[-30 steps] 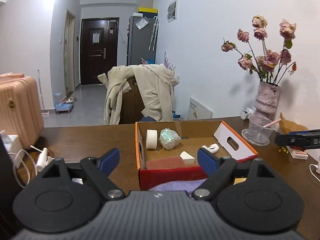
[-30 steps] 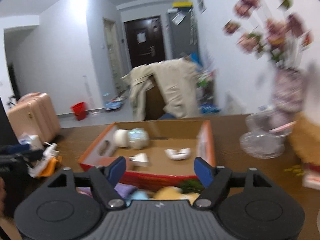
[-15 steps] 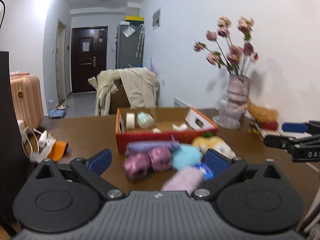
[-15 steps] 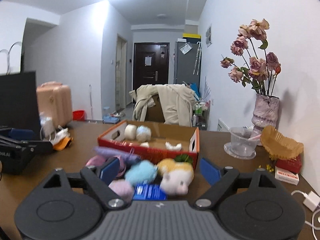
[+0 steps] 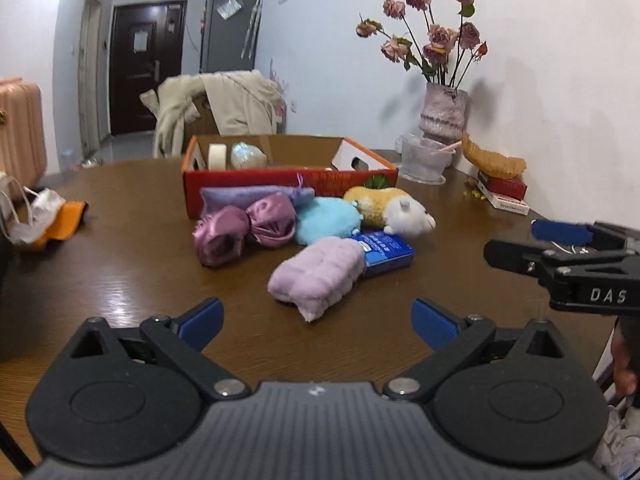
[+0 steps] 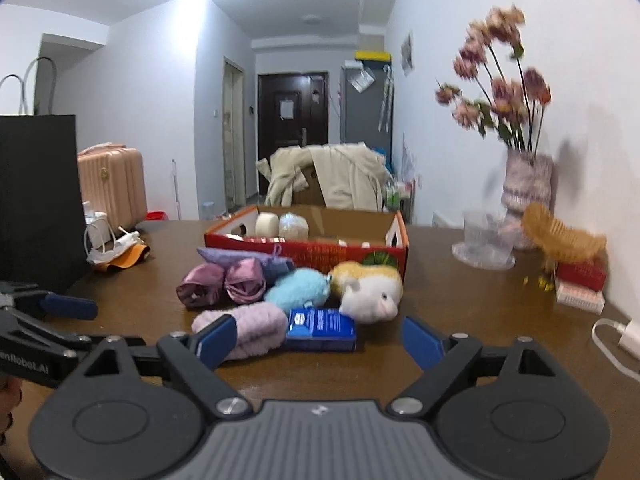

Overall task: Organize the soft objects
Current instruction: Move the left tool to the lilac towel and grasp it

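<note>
Six soft items are heaped on the table (image 5: 120,264) before the red box (image 5: 288,188); lilac plush (image 5: 316,276) nearest. Left gripper (image 5: 316,316) and right gripper (image 6: 316,338): jaws wide, empty, lately widened then eased in. Risk: blue packet (image 6: 320,328), touching the plush, may be dragged along.

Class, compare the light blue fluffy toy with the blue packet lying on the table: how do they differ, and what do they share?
The fluffy toy is pale blue, rounded and furry; the packet is dark blue, flat, boxy and printed. The fluffy toy lies nearer the red box, the packet nearer the camera. The fluffy toy sits against the shiny purple pouch, the packet against the lilac plush. Both rest on the table, ungripped.
</note>
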Demonstrator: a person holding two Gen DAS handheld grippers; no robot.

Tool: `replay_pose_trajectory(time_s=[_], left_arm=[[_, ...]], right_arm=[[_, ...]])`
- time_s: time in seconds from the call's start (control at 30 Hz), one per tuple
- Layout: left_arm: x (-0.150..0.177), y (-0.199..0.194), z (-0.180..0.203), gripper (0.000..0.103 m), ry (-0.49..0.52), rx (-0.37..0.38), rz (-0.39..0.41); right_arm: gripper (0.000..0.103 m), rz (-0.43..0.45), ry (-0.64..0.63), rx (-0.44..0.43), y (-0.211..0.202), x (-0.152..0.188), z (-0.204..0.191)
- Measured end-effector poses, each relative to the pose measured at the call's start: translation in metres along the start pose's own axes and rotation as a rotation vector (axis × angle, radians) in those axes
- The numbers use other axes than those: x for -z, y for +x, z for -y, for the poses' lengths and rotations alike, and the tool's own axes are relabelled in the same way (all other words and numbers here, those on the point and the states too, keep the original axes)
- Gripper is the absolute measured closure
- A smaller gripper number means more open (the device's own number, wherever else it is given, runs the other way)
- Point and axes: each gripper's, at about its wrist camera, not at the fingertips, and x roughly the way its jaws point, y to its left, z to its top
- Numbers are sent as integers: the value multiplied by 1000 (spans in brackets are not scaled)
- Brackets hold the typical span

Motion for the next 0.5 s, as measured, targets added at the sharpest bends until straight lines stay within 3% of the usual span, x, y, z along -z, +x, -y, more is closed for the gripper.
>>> replay_pose_trajectory(time_s=[0.03,0.17,0.4,0.5], left_arm=[[-1,7,-3,6,-13,11,-6],[-7,38,-15,30,-107,11,-65],[-17,82,-39,32,-286,38,-118],[-17,96,-44,32,-331,51,-136]], right_arm=[[22,-9,3,-6,3,2,0],[30,-52,20,-27,18,7,3],[50,-106,16,-63,53,3,4],[52,-113,8,-96,76,-5,0]])
